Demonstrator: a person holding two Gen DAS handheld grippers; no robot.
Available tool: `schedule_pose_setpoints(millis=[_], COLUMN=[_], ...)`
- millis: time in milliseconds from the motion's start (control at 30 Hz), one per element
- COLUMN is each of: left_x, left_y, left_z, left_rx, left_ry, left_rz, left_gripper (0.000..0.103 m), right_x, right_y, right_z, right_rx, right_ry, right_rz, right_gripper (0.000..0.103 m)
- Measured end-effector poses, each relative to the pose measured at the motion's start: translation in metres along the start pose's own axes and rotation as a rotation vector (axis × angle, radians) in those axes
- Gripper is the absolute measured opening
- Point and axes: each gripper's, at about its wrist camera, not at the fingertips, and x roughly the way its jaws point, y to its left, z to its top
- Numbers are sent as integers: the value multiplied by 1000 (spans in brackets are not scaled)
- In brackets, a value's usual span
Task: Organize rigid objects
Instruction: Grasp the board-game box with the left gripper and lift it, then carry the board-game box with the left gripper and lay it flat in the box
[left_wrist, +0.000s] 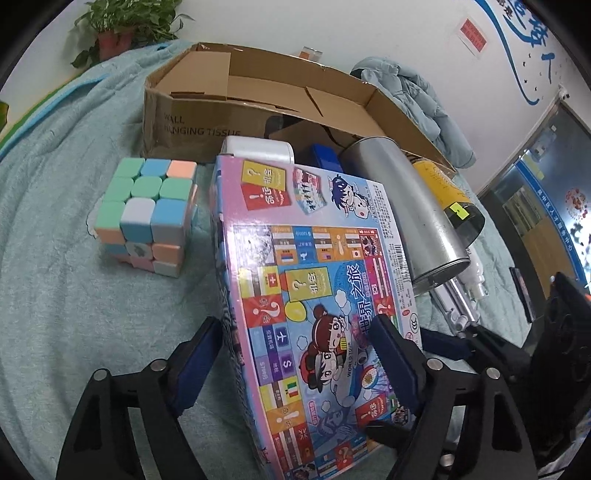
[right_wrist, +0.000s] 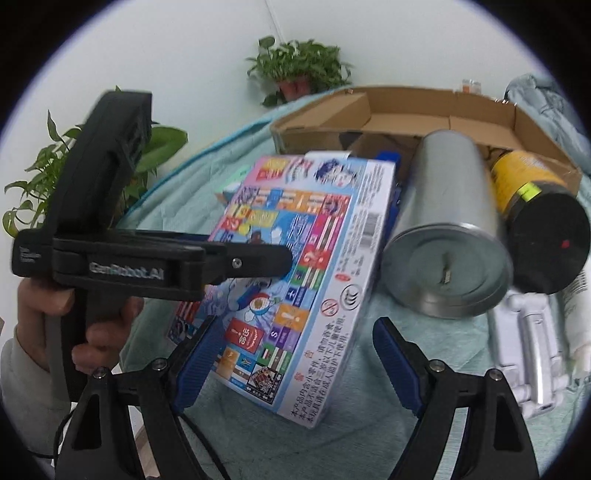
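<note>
Left gripper (left_wrist: 301, 356) straddles the board-game box (left_wrist: 317, 280) near end, pads closing; box runs lengthwise toward cardboard carton (left_wrist: 258, 107). Right gripper (right_wrist: 295, 363) gapes empty beside.

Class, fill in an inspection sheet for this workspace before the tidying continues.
Surface: teal cloth, wrinkled.
Job's things: game box tilted; puzzle cube beside it; metal can and yellow canister lying down; open cardboard box behind.
Clutter: white folding stand, blue jacket.
Tongs: left tongs straddle the game box, grip unclear; right tongs open.
Cables: black cable under the hand.
Surroundings: potted plants, white wall.
</note>
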Motion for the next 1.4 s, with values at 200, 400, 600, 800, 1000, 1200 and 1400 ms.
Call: schedule_pose_setpoints(millis=[200, 400, 600, 800, 1000, 1200, 1400], left_x=[-4, -2, 0, -3, -21, -48, -71], left_y=[3, -1, 0, -1, -18, -38, -60], left_z=[-6, -8, -10, -11, -20, -19, -3], left_rx=[-22, -27, -35, -16, 19, 76, 114], left_ry=[1, -2, -1, -16, -90, -169, -262], left_rz=[17, 26, 17, 12, 60, 75, 46], left_gripper=[79, 79, 79, 79, 79, 79, 79], right_x=[18, 31, 34, 33, 23, 4, -21], right_y=[3, 1, 6, 11, 13, 23, 23], right_z=[15, 21, 23, 24, 27, 38, 55], right_rx=[15, 70, 67, 72, 84, 41, 17], right_ry=[27, 42, 48, 48, 12, -71, -183], right_rz=[-17, -14, -37, -69, -83, -144, -202], right_gripper=[88, 97, 97, 97, 97, 97, 97])
